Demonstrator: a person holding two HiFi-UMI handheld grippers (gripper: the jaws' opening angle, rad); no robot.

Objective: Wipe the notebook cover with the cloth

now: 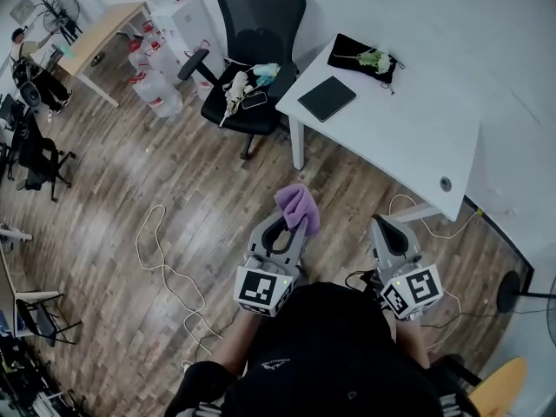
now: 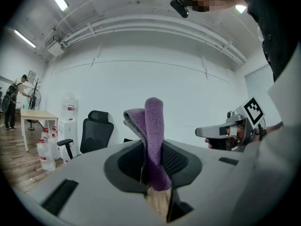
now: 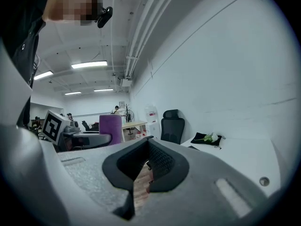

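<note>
A dark notebook (image 1: 327,98) lies flat on the white table (image 1: 408,137), far ahead of both grippers. My left gripper (image 1: 291,221) is held over the wooden floor, shut on a folded purple cloth (image 1: 298,205). In the left gripper view the cloth (image 2: 153,135) stands up out of the closed jaws of the left gripper (image 2: 151,175). My right gripper (image 1: 383,227) is level with it on the right, shut with nothing in it. The right gripper view shows its jaws (image 3: 145,172) together, with the cloth (image 3: 111,128) off to the left.
A black office chair (image 1: 257,37) with small items on its seat stands left of the table. A black pouch with a flower (image 1: 365,59) lies behind the notebook. Cables (image 1: 165,250) trail over the floor, and water bottles (image 1: 156,89) stand at the back left.
</note>
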